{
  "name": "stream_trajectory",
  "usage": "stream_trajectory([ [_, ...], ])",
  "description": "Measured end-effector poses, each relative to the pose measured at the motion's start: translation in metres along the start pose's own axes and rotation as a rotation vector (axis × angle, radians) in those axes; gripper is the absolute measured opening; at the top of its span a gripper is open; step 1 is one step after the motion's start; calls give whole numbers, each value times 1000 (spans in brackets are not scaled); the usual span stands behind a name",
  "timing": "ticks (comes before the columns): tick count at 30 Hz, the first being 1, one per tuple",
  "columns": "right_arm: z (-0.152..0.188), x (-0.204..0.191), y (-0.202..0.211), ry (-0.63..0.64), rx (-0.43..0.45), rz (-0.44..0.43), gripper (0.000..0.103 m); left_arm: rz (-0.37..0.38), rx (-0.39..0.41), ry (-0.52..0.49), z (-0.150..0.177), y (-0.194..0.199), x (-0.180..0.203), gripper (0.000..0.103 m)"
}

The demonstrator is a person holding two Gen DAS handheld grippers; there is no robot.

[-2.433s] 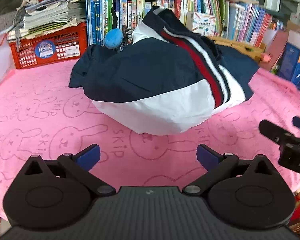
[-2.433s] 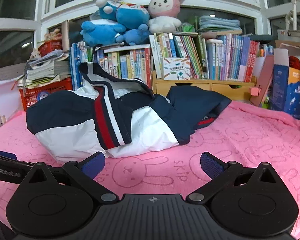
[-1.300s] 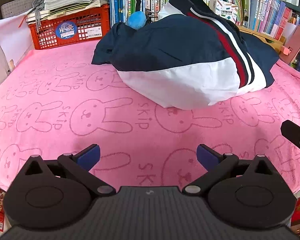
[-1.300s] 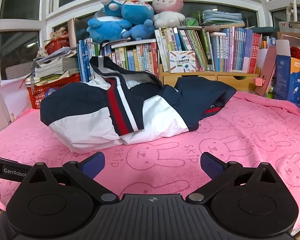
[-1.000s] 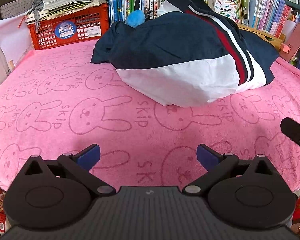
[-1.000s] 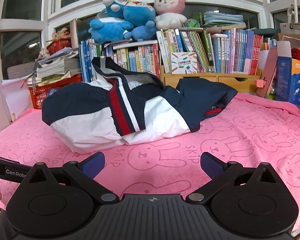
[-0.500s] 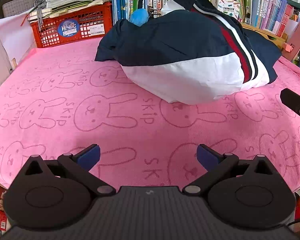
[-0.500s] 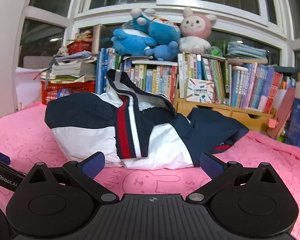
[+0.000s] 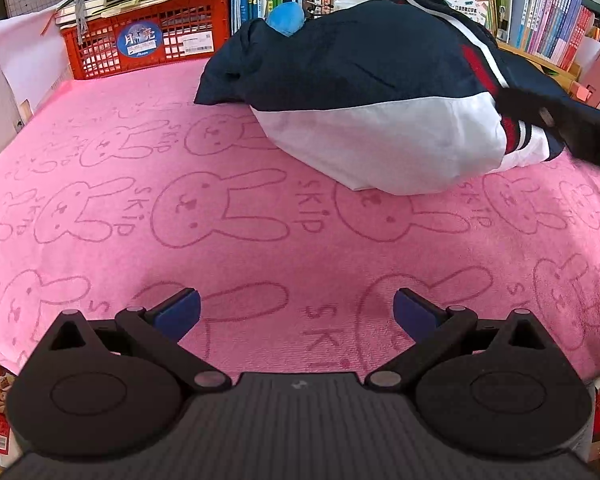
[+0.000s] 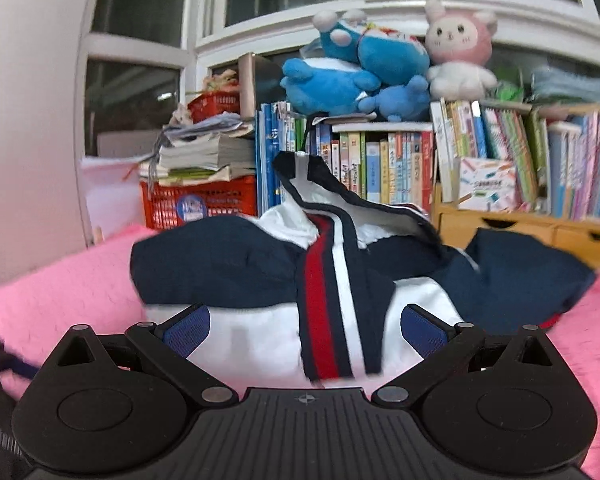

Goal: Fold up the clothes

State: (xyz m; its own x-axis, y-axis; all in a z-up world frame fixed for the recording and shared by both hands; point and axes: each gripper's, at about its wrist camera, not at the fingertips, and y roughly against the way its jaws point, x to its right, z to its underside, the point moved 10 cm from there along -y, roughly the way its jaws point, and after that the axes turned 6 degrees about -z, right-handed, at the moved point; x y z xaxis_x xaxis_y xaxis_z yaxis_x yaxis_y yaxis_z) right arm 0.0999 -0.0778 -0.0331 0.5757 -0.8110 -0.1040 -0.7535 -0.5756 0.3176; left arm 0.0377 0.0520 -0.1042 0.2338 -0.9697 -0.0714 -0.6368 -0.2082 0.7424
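A crumpled navy and white jacket (image 9: 364, 92) with a red and white stripe lies in a heap at the back of the pink bunny-print towel (image 9: 228, 216). My left gripper (image 9: 297, 314) hovers open over the towel's front edge, well short of the jacket, with nothing between its blue pads. In the right wrist view the jacket (image 10: 260, 280) fills the middle, its striped placket (image 10: 328, 300) hanging down the front. My right gripper (image 10: 305, 330) is open and close to the jacket's white lower part. Its black body shows blurred at the right edge of the left wrist view, over the jacket's right side.
A red plastic crate (image 9: 140, 40) with stacked papers stands at the back left. Rows of books (image 10: 380, 164) line the back, with plush toys (image 10: 364, 64) on top and wooden drawers (image 10: 540, 232) at the back right. A small blue ball (image 9: 286, 18) sits behind the jacket.
My right gripper has moved forward and down, right up to the jacket's striped front. The left gripper has crept slightly forward and stays open over the towel.
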Motion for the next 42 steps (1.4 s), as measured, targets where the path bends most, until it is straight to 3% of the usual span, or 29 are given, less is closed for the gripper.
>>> stream_trajectory([
  [3,-5,7,-26,-58,-51,14,103,-10,0,11,0,0,-7,103],
  [5,-2,2,-38,-110,-96,-32,103,-15,6,19,0,1,-12,103],
  [7,2,-13,-42,-178,-129,-137,103,-24,17,28,-2,4,-19,103],
  [13,-13,-81,-9,-245,-117,-514,103,-34,76,80,-14,18,-41,103],
  [17,-27,-86,14,-381,-89,-693,103,16,148,70,-27,33,-33,103],
  [19,-30,-75,20,-466,-78,-728,103,30,173,69,-36,37,-28,103],
  [24,-23,-31,36,-615,-32,-698,103,124,231,75,-57,51,-5,103],
  [27,-15,-5,47,-673,10,-665,103,187,269,25,-64,61,20,103],
  [30,-9,22,51,-677,41,-580,103,168,326,-35,-75,60,45,103],
  [33,-9,51,57,-562,71,-324,103,65,347,-75,-89,41,58,103],
  [36,-13,74,54,-331,74,-23,103,-29,361,-86,-102,22,64,103],
  [38,-14,86,43,-148,30,172,103,-55,346,-77,-104,12,62,103],
  [40,-13,93,24,11,-15,315,103,-31,319,-56,-101,10,60,103],
  [42,-15,98,5,110,-38,379,103,74,330,-42,-97,23,65,103],
])
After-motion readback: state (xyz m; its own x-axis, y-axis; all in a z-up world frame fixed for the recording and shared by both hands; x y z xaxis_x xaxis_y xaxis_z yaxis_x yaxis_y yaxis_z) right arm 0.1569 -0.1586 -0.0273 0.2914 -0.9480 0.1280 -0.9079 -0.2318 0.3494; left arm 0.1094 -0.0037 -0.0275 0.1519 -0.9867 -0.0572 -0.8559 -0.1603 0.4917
